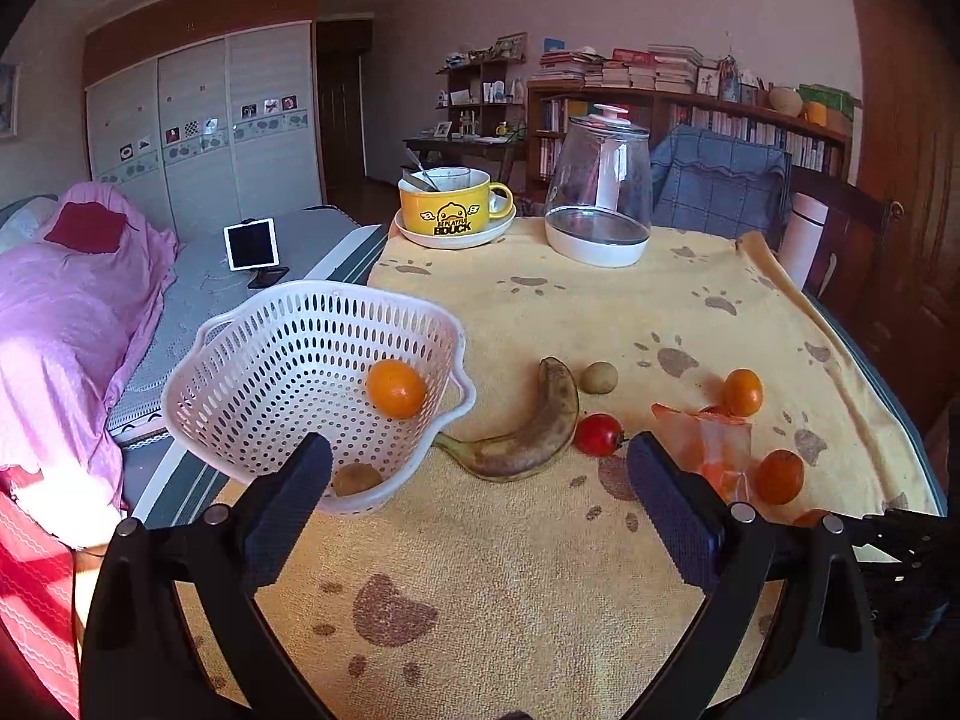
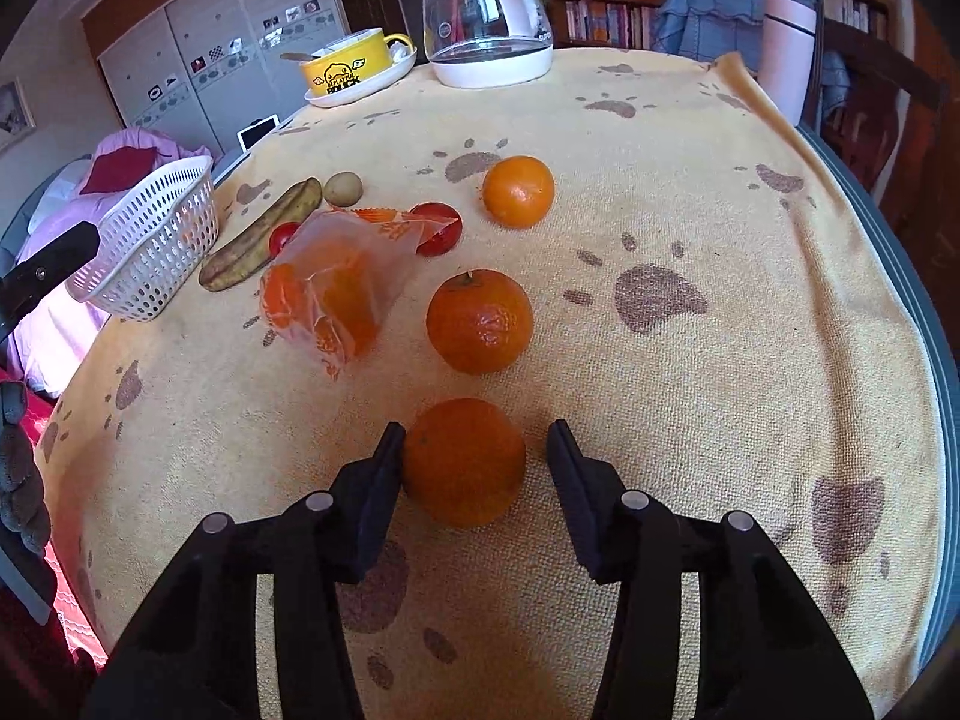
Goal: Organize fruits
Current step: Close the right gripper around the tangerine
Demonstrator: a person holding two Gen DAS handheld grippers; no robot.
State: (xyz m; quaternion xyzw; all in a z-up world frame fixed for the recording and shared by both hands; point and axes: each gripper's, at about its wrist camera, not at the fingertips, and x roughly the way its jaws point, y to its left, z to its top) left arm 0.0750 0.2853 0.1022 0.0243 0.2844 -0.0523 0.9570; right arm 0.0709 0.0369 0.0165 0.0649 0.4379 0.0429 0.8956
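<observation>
A white perforated basket sits at the table's left edge and holds an orange and a brown kiwi. My left gripper is open, its left finger just in front of the basket's near wall. On the cloth lie a browned banana, another kiwi, a tomato and a plastic bag with orange fruit inside. My right gripper is open around the nearest orange; its left finger touches the orange, the right one stands apart. Two more oranges lie beyond.
A second tomato lies partly under the bag. At the table's far end stand a yellow mug on a saucer, a glass kettle and a pale flask. A bed lies left of the table, a chair behind it.
</observation>
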